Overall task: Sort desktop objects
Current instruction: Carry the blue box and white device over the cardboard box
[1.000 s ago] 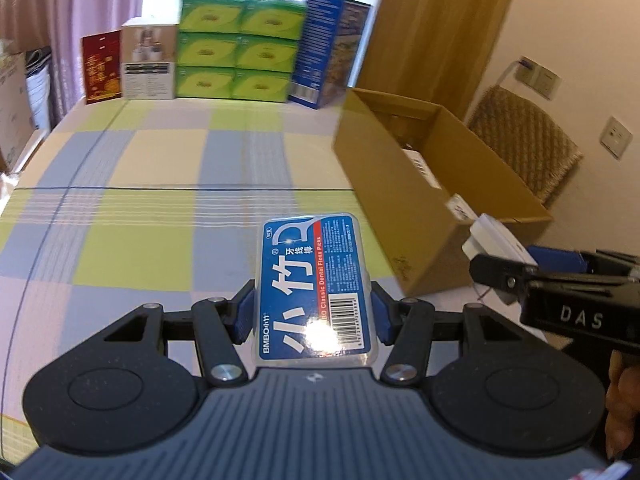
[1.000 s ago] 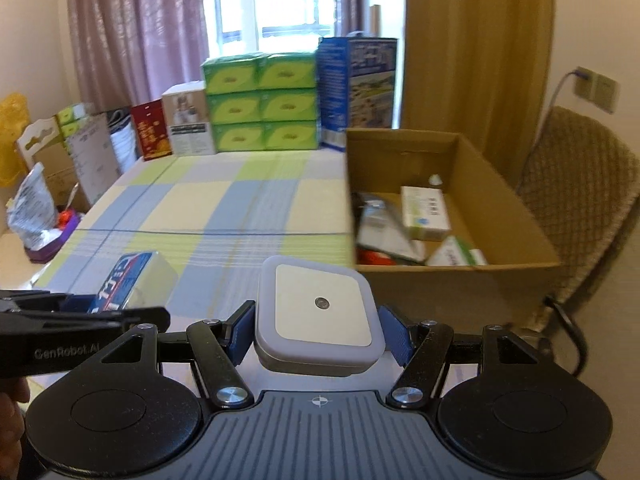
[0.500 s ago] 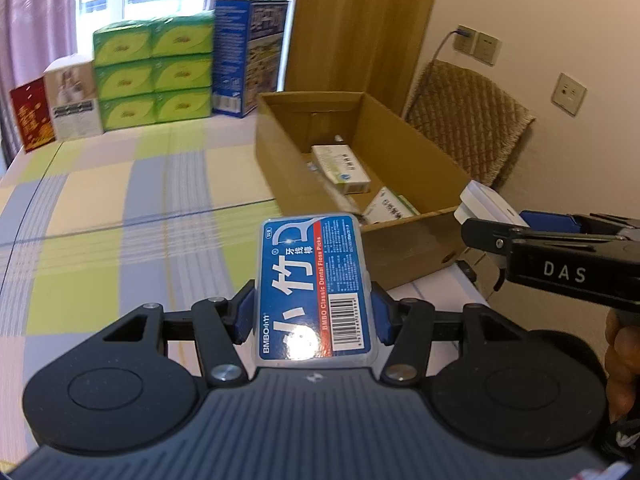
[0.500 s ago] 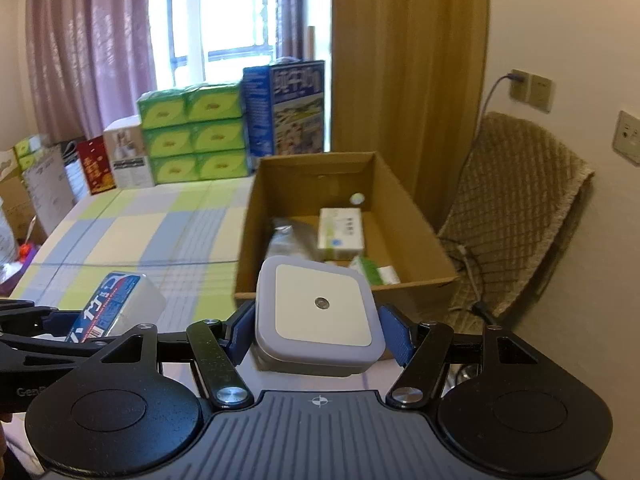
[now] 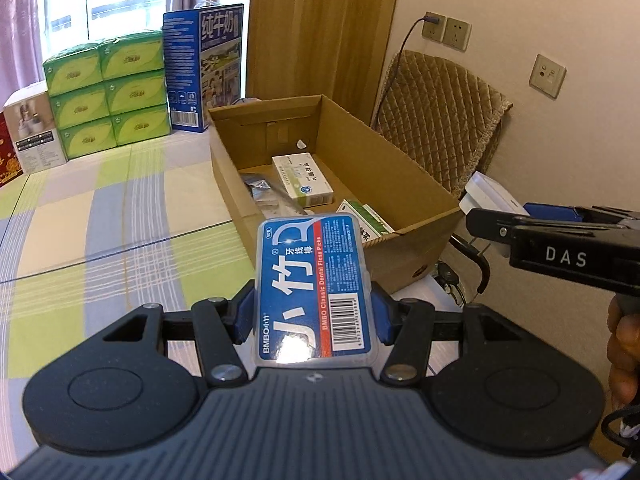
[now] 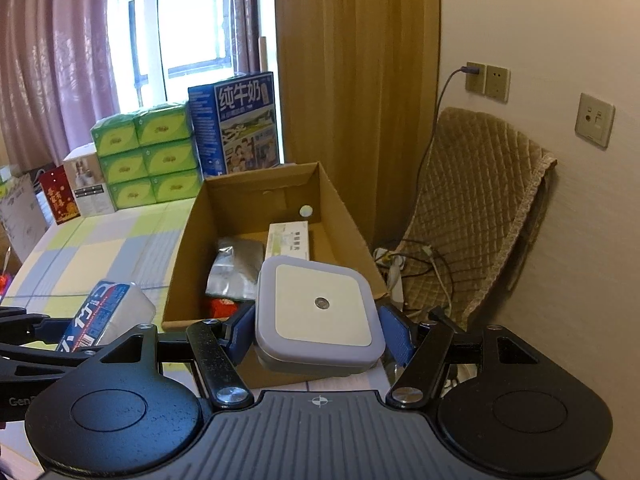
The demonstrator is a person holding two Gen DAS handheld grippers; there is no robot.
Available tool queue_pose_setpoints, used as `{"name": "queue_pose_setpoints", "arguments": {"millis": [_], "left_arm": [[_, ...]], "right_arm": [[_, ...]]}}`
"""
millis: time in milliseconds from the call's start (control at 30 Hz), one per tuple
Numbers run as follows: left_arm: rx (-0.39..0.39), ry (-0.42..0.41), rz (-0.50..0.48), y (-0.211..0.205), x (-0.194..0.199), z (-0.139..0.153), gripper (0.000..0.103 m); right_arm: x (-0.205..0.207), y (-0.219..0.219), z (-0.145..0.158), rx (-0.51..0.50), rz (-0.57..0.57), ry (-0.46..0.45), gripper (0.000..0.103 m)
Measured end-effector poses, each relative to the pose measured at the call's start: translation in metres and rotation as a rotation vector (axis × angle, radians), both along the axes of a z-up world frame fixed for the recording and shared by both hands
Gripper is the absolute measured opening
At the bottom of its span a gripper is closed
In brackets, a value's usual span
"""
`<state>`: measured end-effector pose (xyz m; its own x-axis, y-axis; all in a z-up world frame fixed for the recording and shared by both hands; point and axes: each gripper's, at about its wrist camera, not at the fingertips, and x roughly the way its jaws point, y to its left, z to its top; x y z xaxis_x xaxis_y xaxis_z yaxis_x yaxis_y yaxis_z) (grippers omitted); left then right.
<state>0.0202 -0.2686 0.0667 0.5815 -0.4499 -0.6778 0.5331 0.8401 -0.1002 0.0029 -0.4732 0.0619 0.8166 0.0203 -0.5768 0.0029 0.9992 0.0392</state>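
Left wrist view: the left gripper (image 5: pixel 314 312) clamps one blue floss pick box (image 5: pixel 314 288), held just short of the cardboard box (image 5: pixel 420 192), labelled "BMBO Classic Dental Floss Picks". The right gripper (image 6: pixel 318 332), marked "DAS", clamps one white square night light (image 6: pixel 318 306) near the same box. Six green tissue packs (image 5: pixel 106 96) stand stacked beside one blue milk carton (image 5: pixel 204 64) reading "纯牛奶".

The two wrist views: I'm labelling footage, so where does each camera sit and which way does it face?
Left wrist view: on the left gripper, looking along its fingers past the blue floss-pick case at the open brown cardboard box; the right gripper and a hand show.
Right wrist view: on the right gripper, facing that box over its square white night light.
Shared: box, both held items.
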Motion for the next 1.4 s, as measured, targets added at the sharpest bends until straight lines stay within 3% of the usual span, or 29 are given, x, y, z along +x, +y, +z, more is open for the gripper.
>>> {"name": "queue_pose_setpoints", "arguments": {"millis": [833,1400], "left_arm": [[0.013,0.014,-0.024,-0.034,0.024,-0.003,0.051],[-0.014,0.038,0.013,-0.046,0.068,0.003,0.051]], "right_arm": [[0.027,-0.021,-0.001,-0.001,-0.013,0.000,0.063],[0.081,-0.023,0.000,-0.014,0.065,0.061,0.063]]}}
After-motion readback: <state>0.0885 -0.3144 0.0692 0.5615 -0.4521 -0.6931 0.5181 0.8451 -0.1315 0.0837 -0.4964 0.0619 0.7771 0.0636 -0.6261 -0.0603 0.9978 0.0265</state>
